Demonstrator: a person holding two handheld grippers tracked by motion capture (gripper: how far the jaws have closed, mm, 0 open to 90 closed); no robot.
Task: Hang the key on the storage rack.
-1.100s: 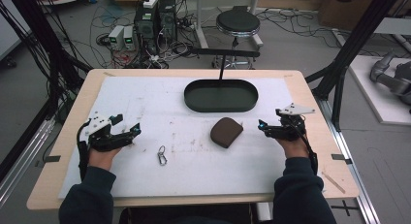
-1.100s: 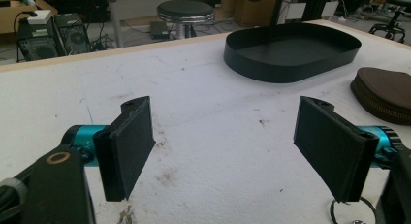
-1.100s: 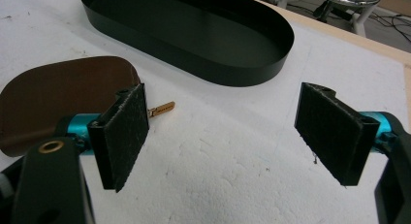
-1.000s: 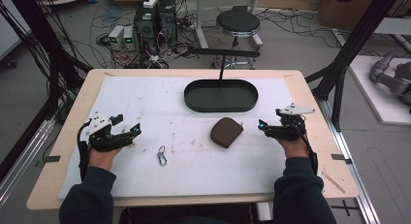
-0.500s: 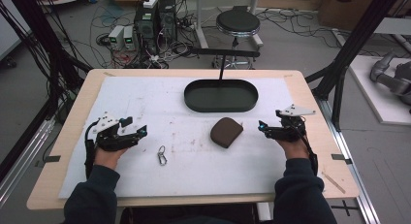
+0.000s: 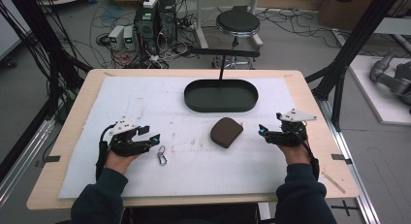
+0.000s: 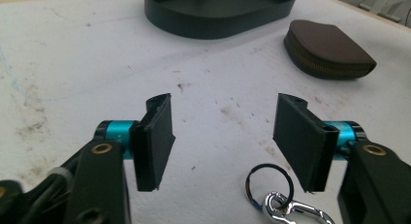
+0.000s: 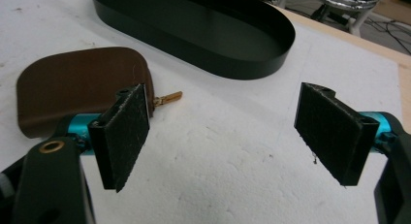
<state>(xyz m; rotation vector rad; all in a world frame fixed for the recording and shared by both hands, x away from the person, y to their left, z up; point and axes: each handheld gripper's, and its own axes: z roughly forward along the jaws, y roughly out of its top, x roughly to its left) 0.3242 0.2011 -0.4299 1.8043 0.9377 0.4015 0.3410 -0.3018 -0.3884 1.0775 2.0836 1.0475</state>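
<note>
White padding covers the tabletop [image 6: 145, 95]. Near its centre lies a brown zip pouch [image 6: 226, 132], a black oval tray [image 6: 221, 95] beyond it toward the far edge. Left tongs [image 6: 151, 136] gape wide beside a key ring [image 6: 161, 155]; right tongs [image 6: 262, 131] gape wide near the pouch.

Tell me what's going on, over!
Left gripper open, right beside the keyring. Right gripper open, near the pouch. Tray empty. Nothing held, nothing in the way.
</note>
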